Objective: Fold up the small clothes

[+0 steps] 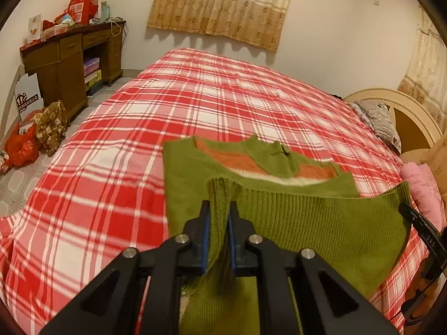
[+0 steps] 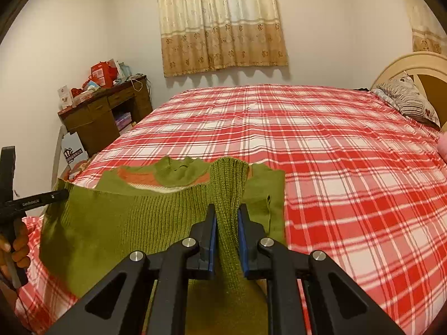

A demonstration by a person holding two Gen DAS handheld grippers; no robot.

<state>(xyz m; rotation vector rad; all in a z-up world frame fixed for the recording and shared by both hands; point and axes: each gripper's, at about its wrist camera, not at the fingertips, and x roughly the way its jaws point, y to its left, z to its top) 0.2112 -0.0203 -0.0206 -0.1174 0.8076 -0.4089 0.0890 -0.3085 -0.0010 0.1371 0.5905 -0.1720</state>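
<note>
Two claws share one fold. Left wrist view: left claw (image 1: 218,212) clamps the green sweater (image 1: 321,223) hem above the plaid bed (image 1: 111,153). Right wrist view: right claw (image 2: 226,215) clamps the other corner; the hem is lifted toward the collar, the fold seemingly half done.

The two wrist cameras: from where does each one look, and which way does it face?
Left wrist: sits on the left tool, facing forward and down over the sweater and bed; the right tool shows at the right edge.
Right wrist: sits on the right tool, facing the same way; the left tool and a hand show.
Shared: sweater, bed, curtain, desk.
</note>
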